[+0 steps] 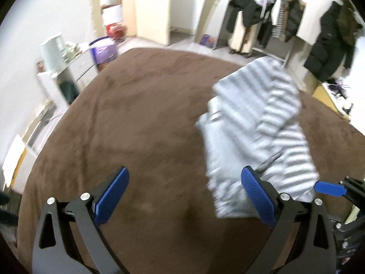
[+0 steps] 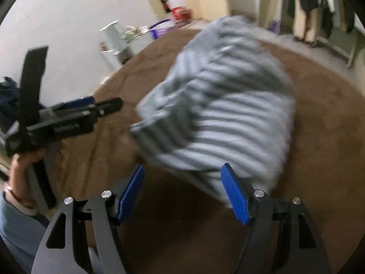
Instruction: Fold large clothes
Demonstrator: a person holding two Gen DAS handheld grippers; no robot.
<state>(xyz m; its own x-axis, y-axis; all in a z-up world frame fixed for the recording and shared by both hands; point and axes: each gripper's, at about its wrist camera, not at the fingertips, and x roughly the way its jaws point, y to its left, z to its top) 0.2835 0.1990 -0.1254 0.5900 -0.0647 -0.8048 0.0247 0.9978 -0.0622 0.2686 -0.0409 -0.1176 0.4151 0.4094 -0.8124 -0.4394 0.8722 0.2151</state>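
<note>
Striped garment [image 1: 257,123] folded on brown bedspread [image 1: 136,114], long axis running away from both spread, empty claws.

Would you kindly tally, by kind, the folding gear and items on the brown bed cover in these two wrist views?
Striped grey-and-white garment: 1
Brown bed cover: 1
Hand-held grippers: 2, the left hand-held gripper and the right hand-held gripper, both with jaws apart and nothing between the pads
Total: 4
</note>
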